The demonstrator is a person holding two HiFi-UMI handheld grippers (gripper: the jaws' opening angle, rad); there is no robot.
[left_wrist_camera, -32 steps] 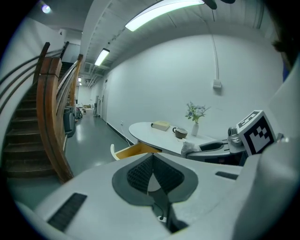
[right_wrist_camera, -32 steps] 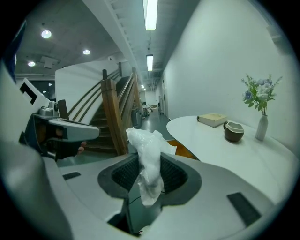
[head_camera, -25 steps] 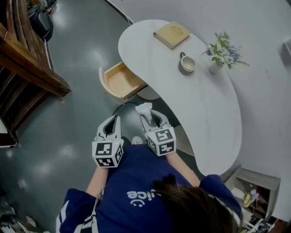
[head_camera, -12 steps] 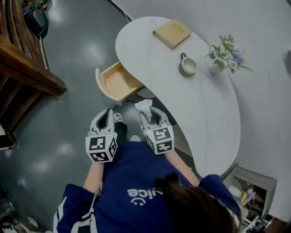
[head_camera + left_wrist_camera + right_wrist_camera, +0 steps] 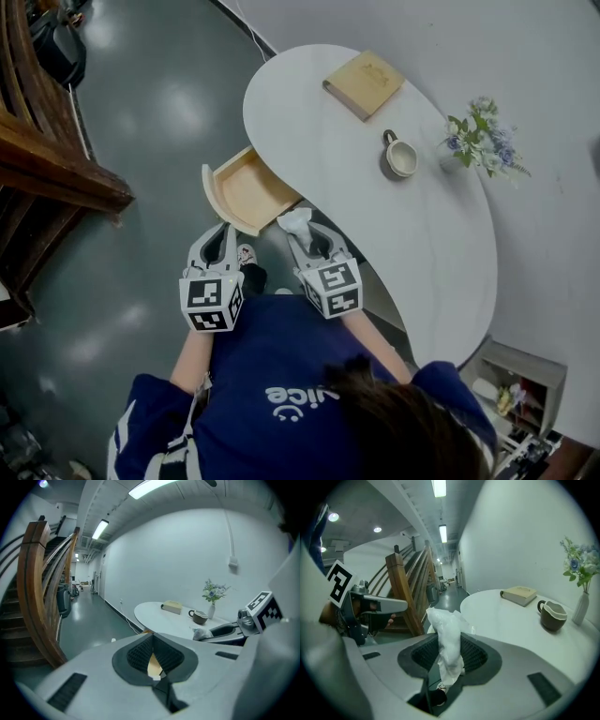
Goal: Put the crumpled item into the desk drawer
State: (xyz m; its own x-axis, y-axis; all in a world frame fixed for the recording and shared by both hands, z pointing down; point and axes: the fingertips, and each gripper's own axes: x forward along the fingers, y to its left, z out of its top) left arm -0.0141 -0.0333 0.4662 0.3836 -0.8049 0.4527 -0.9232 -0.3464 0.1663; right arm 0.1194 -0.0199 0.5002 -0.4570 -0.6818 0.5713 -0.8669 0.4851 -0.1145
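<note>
Desk [image 5: 441, 244]: white, smooth, kidney-shaped. Drawer [image 5: 242, 192], pale wood, open just ahead of my claws. Right claw [image 5: 307, 246] pinches the crumpled white tissue [image 5: 296, 223], which pokes past its tips. Left claw [image 5: 222, 246] pressed together, empty.

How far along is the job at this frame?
Done: the desk drawer stands open, and the right gripper is shut on the crumpled item. In hand: the item is near the drawer's corner, not yet over it. Left: bring it over the drawer and let go.
</note>
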